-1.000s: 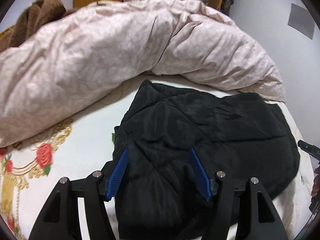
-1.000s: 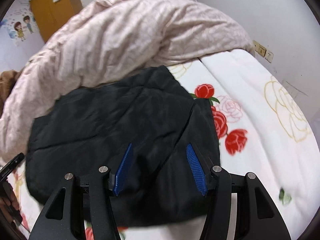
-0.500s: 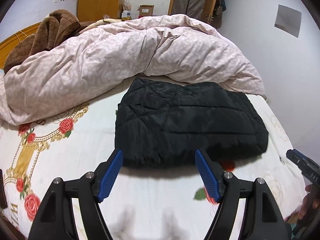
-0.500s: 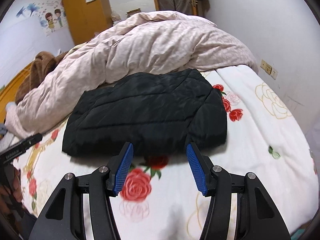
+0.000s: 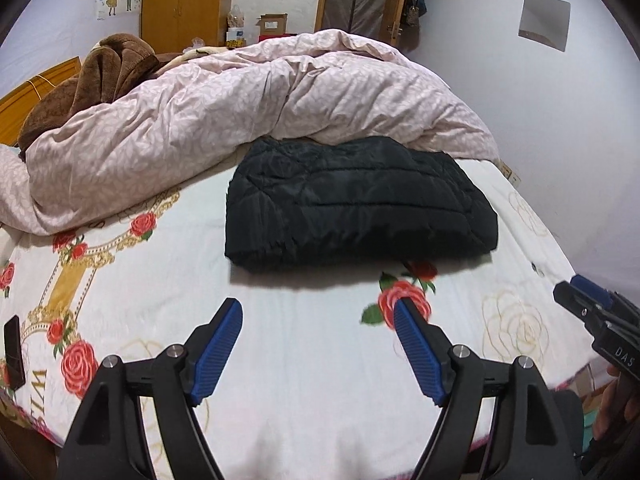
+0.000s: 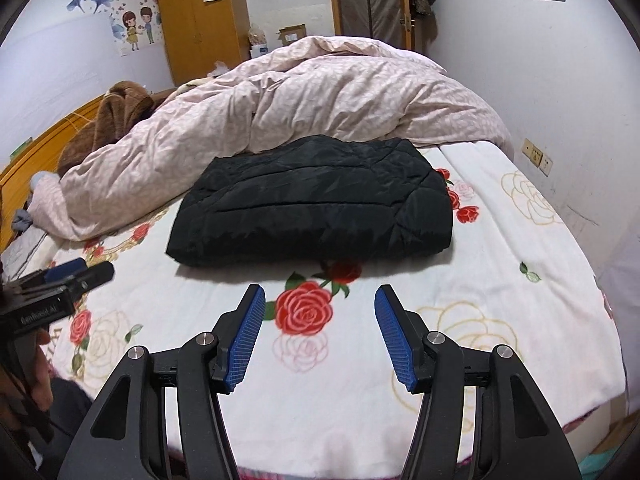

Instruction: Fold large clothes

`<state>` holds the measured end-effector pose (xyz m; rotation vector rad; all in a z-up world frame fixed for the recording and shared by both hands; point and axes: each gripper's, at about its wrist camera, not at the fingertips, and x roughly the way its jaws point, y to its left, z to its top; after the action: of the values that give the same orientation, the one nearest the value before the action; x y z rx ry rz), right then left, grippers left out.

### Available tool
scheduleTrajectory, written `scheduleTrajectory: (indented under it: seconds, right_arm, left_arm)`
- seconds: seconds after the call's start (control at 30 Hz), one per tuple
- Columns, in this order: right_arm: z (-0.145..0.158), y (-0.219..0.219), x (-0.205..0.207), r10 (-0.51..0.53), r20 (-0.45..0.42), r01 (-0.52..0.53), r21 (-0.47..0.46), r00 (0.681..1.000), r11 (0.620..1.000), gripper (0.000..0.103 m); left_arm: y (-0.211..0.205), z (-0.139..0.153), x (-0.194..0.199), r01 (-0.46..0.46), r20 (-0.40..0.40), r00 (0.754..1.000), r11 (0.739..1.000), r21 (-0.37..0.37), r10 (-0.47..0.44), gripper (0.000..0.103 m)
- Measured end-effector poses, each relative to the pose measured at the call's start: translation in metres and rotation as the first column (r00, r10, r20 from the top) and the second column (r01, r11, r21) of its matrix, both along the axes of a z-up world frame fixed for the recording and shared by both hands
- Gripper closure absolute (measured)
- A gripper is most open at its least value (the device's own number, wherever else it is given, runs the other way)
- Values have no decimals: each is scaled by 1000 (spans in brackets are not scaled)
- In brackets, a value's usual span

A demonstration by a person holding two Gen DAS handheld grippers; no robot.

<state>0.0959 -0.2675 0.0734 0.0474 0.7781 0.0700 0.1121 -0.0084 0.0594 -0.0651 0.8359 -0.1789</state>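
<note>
A black quilted jacket [image 5: 360, 204] lies folded into a thick, roughly rectangular bundle on a bed [image 5: 304, 364] covered with a white sheet printed with red roses. Its far edge touches a rumpled pale pink duvet [image 5: 248, 108] heaped across the back of the bed. A brown blanket [image 5: 84, 76] sits bunched at the far left, beyond the duvet.

In the left wrist view, the left hand-held gripper [image 5: 318, 322] hovers above bare sheet in front of the jacket, its blue fingers spread wide with nothing between them. In the right wrist view, the right hand-held gripper [image 6: 320, 308] is likewise spread and empty, held over a printed rose near the bundle's front edge. Neither tool touches the jacket; both stand apart from it on the near side.

No sleeve or hood shows sticking out, and the edges of the bundle look fairly even, though the left front corner appears a little looser and puffier than the right. Judging from this, the folding of this garment seems complete or very nearly so. What may remain is a light tidy of that corner. No other loose garment awaiting folding can be made out on the bed. A dark phone-like object [image 5: 13, 352] lies at the sheet's left edge.
</note>
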Motion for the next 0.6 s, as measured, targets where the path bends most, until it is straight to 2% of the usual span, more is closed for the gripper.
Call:
scheduleTrajectory:
  seconds: [0.17, 0.6]
  right_arm:
    - [-4, 7, -14, 13, -15, -13, -7, 1000, 1000, 45]
    - [-8, 6, -27, 6, -31, -6, -7, 1000, 1000, 45]
  left_arm:
    - [-5, -6, -20, 7, -16, 1000, 1000, 23, -7, 23]
    - [-18, -9, -35, 40, -26, 999, 999, 26, -39, 23]
